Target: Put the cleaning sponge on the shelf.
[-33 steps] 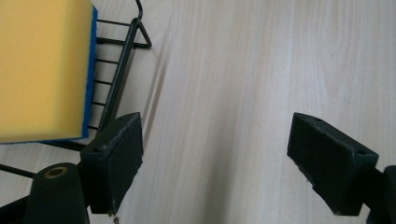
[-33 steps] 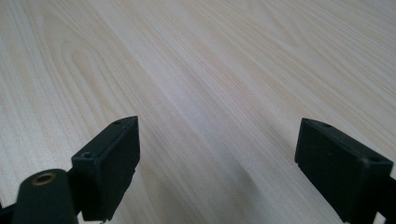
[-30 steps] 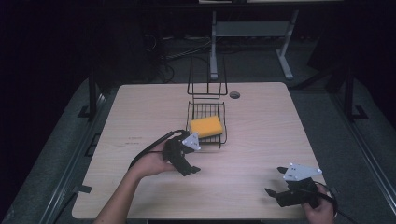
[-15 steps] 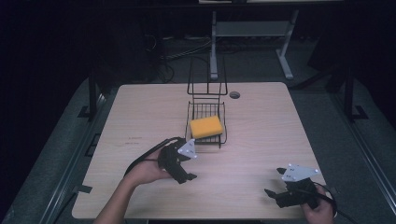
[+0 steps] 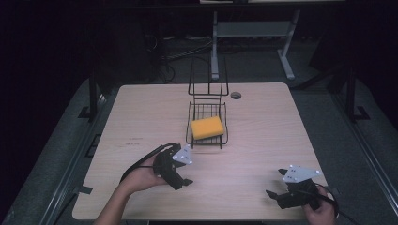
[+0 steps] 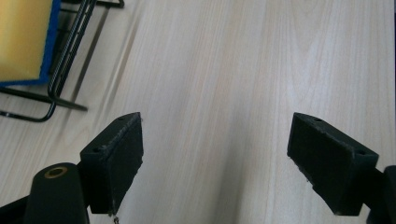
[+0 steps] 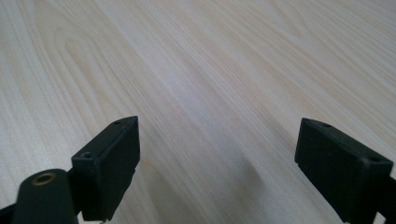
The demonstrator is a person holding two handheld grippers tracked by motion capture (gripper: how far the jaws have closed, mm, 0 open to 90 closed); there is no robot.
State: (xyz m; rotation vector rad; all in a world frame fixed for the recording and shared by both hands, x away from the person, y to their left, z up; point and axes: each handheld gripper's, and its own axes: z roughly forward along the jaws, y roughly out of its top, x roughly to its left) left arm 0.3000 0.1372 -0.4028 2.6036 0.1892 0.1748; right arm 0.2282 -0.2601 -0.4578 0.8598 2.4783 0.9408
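Dark room, cables and a grey stand leg behind; pale wood table (image 5: 263,140) fills the centre of the high view.

Progress, judged from the layout: yellow sponge (image 5: 207,127) already lies in the lower tray of the black wire rack (image 5: 208,117), just above frame centre. Placement looks done; what is left seems only to pull both tools clear and rest them.

Left gripper (image 5: 179,177), lower left of centre, held in the left hand (image 5: 141,176). Jaws spread wide, nothing between them, only bare wood beneath in the left gripper view. That view catches the sponge (image 6: 21,39), blue-edged, and rack wire (image 6: 70,51) in its upper left corner, apart from the jaws.

Right gripper (image 5: 277,197), lower right of the high view, near the table's front edge, right hand (image 5: 321,211) behind it. Jaws likewise released and empty over plain wood in the right gripper view.

Against the earlier frames: left gripper has drawn back from the rack's front edge, sliding down and left in the frame, now well apart from the rack. Right gripper sits where it was. Sponge and rack unmoved.
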